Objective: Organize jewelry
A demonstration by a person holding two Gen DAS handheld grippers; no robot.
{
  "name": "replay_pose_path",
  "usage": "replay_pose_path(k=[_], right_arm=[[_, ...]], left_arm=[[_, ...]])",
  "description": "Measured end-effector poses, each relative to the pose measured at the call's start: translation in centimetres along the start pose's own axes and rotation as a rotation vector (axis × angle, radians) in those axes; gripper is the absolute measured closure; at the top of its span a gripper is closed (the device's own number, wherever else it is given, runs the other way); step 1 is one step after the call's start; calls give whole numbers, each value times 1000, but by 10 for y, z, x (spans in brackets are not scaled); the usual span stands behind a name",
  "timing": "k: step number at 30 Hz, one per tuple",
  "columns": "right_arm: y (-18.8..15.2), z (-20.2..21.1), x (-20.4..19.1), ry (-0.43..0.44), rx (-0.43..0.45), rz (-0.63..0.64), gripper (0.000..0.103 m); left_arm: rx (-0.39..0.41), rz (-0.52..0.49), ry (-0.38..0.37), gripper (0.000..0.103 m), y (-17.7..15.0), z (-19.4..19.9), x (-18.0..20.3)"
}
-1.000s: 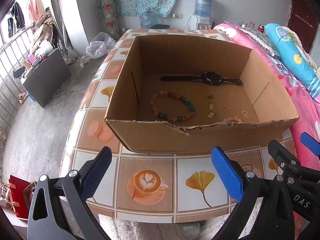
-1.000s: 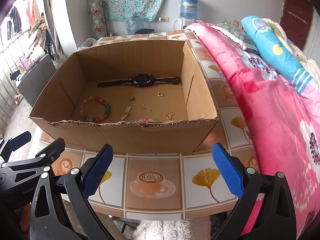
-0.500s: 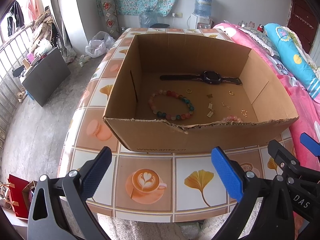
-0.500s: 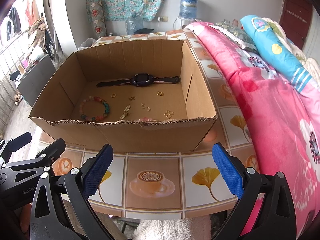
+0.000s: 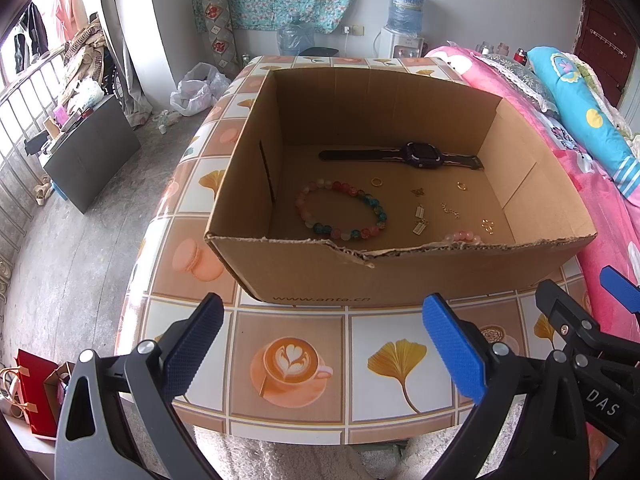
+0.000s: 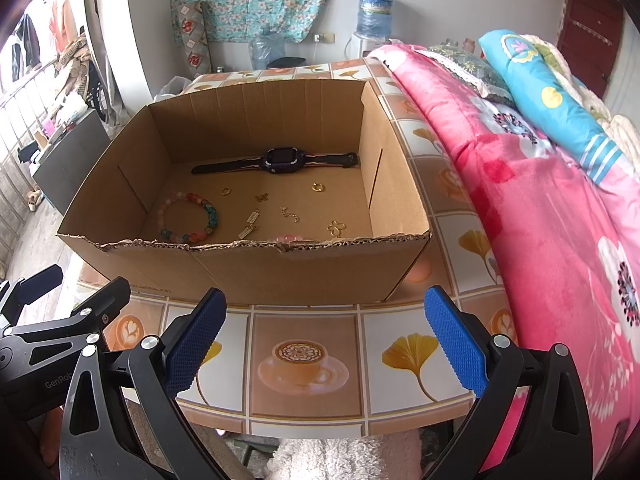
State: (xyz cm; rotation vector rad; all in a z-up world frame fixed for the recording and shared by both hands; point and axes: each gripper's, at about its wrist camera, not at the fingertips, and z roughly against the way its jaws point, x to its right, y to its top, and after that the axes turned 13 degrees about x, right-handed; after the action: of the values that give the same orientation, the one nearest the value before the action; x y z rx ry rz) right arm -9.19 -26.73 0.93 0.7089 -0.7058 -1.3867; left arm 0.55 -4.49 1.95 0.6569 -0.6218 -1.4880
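The left gripper [image 5: 324, 346] and the right gripper [image 6: 326, 344] are hovering side by side with jaws spread wide and gripping nothing, blue-padded fingertips [image 5: 454, 354] pointing forward, each gripper showing at the edge of the other's view.

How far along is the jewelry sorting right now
Done: nothing visibly sorted. The watch, bead bracelet and small gold pieces lie loose in the cardboard box. In hand: nothing; the left gripper and right gripper are open, hovering short of the box. Left: pick up and arrange every piece.
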Motion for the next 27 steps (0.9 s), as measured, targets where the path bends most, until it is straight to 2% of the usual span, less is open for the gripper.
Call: replay_pose_path(k=[27], right_arm=[[-1,1,3,-1,-2,-1,8]], left_arm=[[-5,2,-3,5,-1,0,1]])
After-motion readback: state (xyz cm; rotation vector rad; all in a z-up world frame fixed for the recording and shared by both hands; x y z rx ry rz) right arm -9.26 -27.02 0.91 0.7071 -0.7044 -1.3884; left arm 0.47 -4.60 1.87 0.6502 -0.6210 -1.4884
